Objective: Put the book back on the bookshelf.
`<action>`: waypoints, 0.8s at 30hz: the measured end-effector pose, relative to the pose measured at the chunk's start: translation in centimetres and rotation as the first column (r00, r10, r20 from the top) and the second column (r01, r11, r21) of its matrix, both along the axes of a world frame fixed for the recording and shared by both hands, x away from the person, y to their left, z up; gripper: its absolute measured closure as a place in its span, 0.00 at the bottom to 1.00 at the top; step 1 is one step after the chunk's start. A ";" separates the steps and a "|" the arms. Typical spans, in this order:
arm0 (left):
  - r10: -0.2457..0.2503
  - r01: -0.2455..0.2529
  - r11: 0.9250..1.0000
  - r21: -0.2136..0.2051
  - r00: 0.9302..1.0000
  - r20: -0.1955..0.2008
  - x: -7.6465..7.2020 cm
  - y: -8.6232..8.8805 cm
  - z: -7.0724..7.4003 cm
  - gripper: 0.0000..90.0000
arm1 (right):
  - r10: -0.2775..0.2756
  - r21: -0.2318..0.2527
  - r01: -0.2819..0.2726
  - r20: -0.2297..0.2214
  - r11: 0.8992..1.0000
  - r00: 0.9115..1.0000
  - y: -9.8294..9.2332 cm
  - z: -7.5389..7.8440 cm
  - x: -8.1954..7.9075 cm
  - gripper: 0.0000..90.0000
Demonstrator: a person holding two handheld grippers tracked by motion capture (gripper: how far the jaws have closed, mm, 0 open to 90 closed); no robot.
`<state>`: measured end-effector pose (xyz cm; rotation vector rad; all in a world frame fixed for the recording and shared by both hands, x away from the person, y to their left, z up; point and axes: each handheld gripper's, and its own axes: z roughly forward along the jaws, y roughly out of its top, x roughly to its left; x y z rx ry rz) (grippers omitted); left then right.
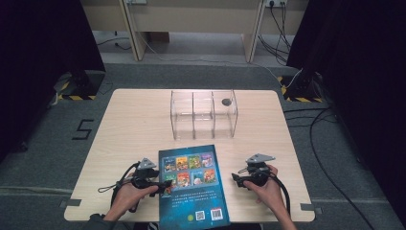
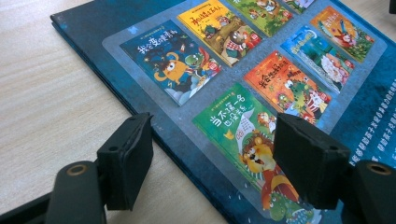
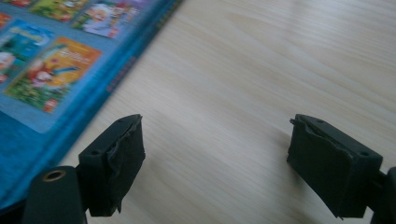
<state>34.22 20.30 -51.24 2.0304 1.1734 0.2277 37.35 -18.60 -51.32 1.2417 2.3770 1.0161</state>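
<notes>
A dark blue picture book [image 1: 193,184] lies flat near the table's front edge, back cover up, with several small colourful cover pictures on it. My left gripper [image 1: 163,186] sits at the book's left edge, open; in the left gripper view its jaws straddle that edge of the book [image 2: 243,84], one over bare wood, one over the cover. My right gripper [image 1: 238,179] rests open on the table just right of the book, nothing between its jaws. The book's spine edge [image 3: 70,70] runs along the left of the right gripper view.
A clear plastic box [image 1: 204,114] with three compartments stands at the table's middle back; a small dark round object [image 1: 225,101] lies in its right compartment. Bare wooden tabletop [image 1: 134,124] surrounds the book. Cables [image 1: 330,158] trail on the floor to the right.
</notes>
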 end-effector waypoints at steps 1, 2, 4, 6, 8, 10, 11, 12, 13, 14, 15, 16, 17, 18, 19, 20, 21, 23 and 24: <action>-0.001 0.001 1.000 -0.007 1.000 -0.002 0.0 -0.1 0.0 0.31 | 0.009 0.007 -0.009 -0.003 1.000 1.000 0.4 0.0 0.0 0.21; -0.005 0.005 1.000 -0.014 1.000 -0.003 0.1 -0.2 0.0 0.32 | 0.018 0.021 -0.018 -0.009 1.000 1.000 0.8 0.0 0.0 0.21; -0.012 0.011 0.999 -0.036 1.000 -0.009 0.0 -0.6 0.0 0.34 | 0.034 0.044 -0.033 -0.012 0.998 0.999 1.5 -0.1 0.0 0.21; -0.028 0.028 0.999 -0.034 1.000 -0.004 0.0 -1.3 -0.1 0.34 | 0.038 0.072 -0.036 -0.024 0.997 0.999 1.9 -0.1 0.1 0.21; -0.037 0.037 0.999 -0.026 0.999 0.002 -0.1 -1.8 -0.1 0.34 | 0.032 0.103 -0.028 -0.032 0.994 0.999 2.2 -0.1 0.2 0.21; -0.061 0.061 0.998 -0.006 0.998 0.024 -0.1 -3.0 -0.2 0.34 | 0.024 0.132 -0.019 -0.039 0.991 0.999 2.3 -0.2 0.5 0.22; -0.061 0.061 0.998 -0.006 0.998 0.024 -0.1 -3.0 -0.2 0.35 | 0.019 0.154 -0.012 -0.047 0.988 0.999 2.4 -0.2 0.7 0.22; -0.076 0.076 0.997 0.001 0.997 0.031 -0.1 -3.5 -0.2 0.35 | 0.012 0.180 -0.002 -0.054 0.984 0.998 2.4 -0.2 0.9 0.23; -0.076 0.076 0.997 0.001 0.997 0.031 -0.1 -3.5 -0.2 0.35 | 0.012 0.180 -0.002 -0.054 0.984 0.998 2.4 -0.2 0.9 0.23; -0.081 0.081 0.997 -0.001 0.996 0.036 0.0 -3.8 -0.2 0.35 | -0.004 0.231 0.020 -0.069 0.973 0.998 2.5 -0.4 1.3 0.25; -0.081 0.081 0.997 -0.001 0.996 0.036 0.0 -3.8 -0.2 0.35 | -0.009 0.264 0.031 -0.084 0.964 0.996 2.5 -0.4 1.4 0.24; -0.084 0.084 0.996 0.001 0.996 0.035 0.0 -3.8 -0.2 0.35 | -0.024 0.281 0.049 -0.093 0.958 0.995 2.6 -0.5 1.6 0.24; -0.084 0.084 0.996 0.001 0.996 0.035 0.0 -3.8 -0.2 0.35 | -0.038 0.295 0.066 -0.101 0.953 0.994 2.6 -0.5 1.8 0.23; -0.084 0.085 0.996 -0.007 0.996 0.032 0.0 -3.7 -0.2 0.35 | -0.050 0.318 0.083 -0.112 0.944 0.992 2.5 -0.5 1.9 0.22; -0.085 0.086 0.996 -0.035 0.996 0.021 0.2 -3.4 -0.2 0.35 | -0.066 0.347 0.111 -0.141 0.931 0.988 2.4 -0.5 2.0 0.22; -0.082 0.082 0.995 -0.054 0.997 0.015 0.4 -3.3 -0.3 0.36 | -0.073 0.372 0.130 -0.163 0.919 0.984 2.3 -0.5 2.2 0.22; -0.077 0.078 0.995 -0.069 0.997 0.013 0.5 -3.1 -0.3 0.37 | -0.079 0.392 0.148 -0.186 0.908 0.979 2.2 -0.5 2.3 0.22; -0.071 0.072 0.994 -0.077 0.997 0.014 0.5 -3.2 -0.4 0.36 | -0.082 0.411 0.159 -0.199 0.897 0.977 2.0 -0.5 2.4 0.22; -0.078 0.080 0.995 -0.056 0.996 0.030 0.3 -3.4 -0.4 0.35 | -0.103 0.435 0.190 -0.216 0.880 0.971 2.0 -0.6 2.5 0.22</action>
